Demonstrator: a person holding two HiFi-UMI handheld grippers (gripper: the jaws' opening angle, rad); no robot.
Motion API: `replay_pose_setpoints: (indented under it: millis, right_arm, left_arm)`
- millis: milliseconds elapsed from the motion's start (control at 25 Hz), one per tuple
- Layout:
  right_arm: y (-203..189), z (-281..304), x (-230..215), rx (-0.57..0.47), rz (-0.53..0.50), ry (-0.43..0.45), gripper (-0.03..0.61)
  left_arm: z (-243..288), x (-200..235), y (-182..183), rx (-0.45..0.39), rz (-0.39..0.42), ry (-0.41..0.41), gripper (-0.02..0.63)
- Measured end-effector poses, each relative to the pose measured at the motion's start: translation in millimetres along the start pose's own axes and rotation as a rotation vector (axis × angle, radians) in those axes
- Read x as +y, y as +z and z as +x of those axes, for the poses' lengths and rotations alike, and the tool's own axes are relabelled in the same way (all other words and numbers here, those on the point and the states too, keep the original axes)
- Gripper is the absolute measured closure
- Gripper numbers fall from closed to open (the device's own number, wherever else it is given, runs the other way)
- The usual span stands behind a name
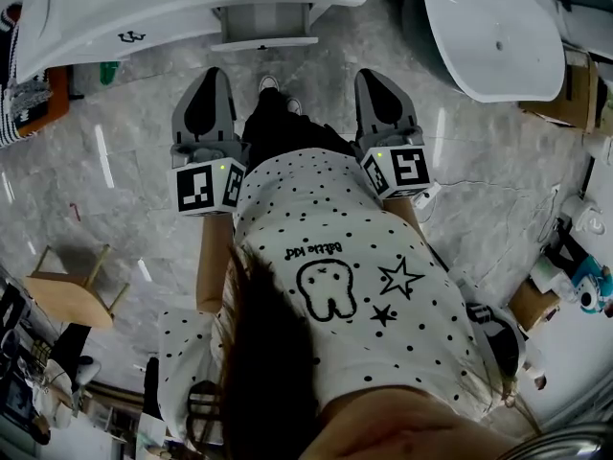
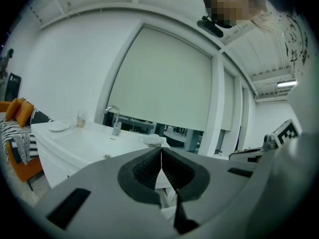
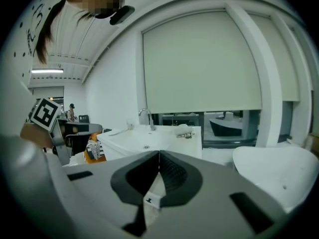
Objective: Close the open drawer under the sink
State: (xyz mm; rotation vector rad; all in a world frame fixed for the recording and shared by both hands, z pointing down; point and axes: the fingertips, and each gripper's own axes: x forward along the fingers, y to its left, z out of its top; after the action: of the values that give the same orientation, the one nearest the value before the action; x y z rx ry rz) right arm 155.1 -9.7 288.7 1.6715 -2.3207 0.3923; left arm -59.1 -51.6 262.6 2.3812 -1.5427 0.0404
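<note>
The white sink cabinet runs along the top of the head view. Its open drawer juts out below it toward me. My left gripper and right gripper are held side by side in front of me, pointing at the cabinet, one on each side of the drawer and short of it. Both are shut with nothing between the jaws. In the left gripper view the shut tips point at the basin and tap. In the right gripper view the shut tips hide most of the drawer below the basin.
A white tub stands at the upper right, also in the right gripper view as the tub. A wooden stool is at the left. Boxes and clutter line the right edge. My feet stand on the marble floor between the grippers.
</note>
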Motion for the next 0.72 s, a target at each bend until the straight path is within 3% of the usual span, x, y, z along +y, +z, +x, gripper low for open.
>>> replay_pose_setpoints:
  millis: [320,720]
  right_arm:
    - [16.3,27.7,-7.4,0.004,0.02,-0.069,0.566]
    - [2.5,34.5,-12.3,0.071,0.036,-0.052,0.565]
  left_arm:
    - [29.7,26.8,-0.7,0.043,-0.001,-0.022,0.606]
    - [32.4,31.6,-40.2,0.141,-0.033,0.017,0.606]
